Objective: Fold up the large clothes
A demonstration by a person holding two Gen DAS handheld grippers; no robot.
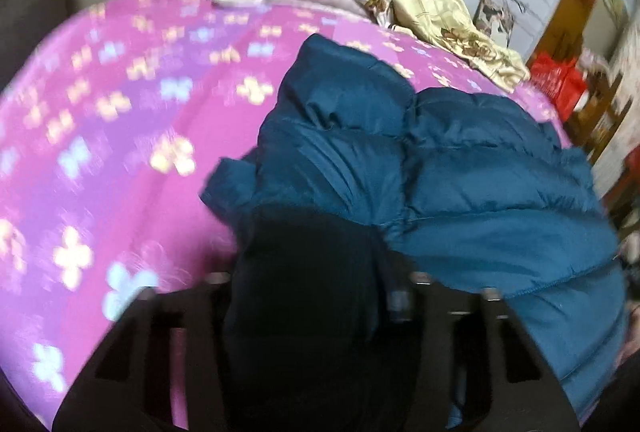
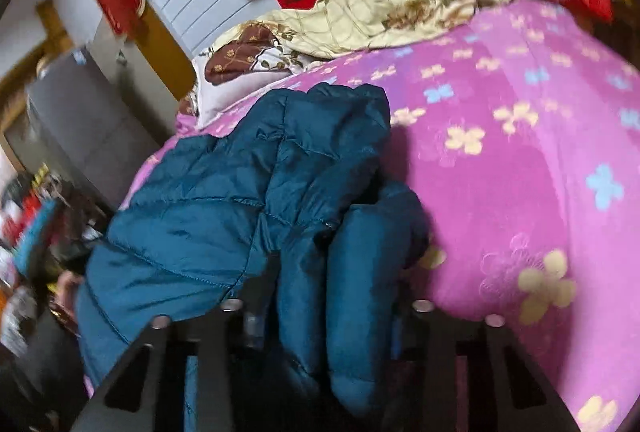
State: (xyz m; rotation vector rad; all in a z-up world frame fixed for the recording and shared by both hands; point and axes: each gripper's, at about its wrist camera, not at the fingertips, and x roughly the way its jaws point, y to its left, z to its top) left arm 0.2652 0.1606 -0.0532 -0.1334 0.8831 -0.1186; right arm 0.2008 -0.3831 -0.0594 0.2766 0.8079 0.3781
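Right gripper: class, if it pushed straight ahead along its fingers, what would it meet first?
The right gripper already has a fold of the blue puffer jacket between its fingers, so it meets more jacket first; beyond lies the pink bedspread.

The blue jacket point(image 2: 224, 199) is quilted puffer cloth with a faint satin sheen and stitched seams, the pink flowered bedspread point(image 2: 520, 167) looks soft, fleecy and matt, the cream quilt point(image 2: 372, 19) is slightly glossy printed fabric, and both grippers' frames look matt black plastic.
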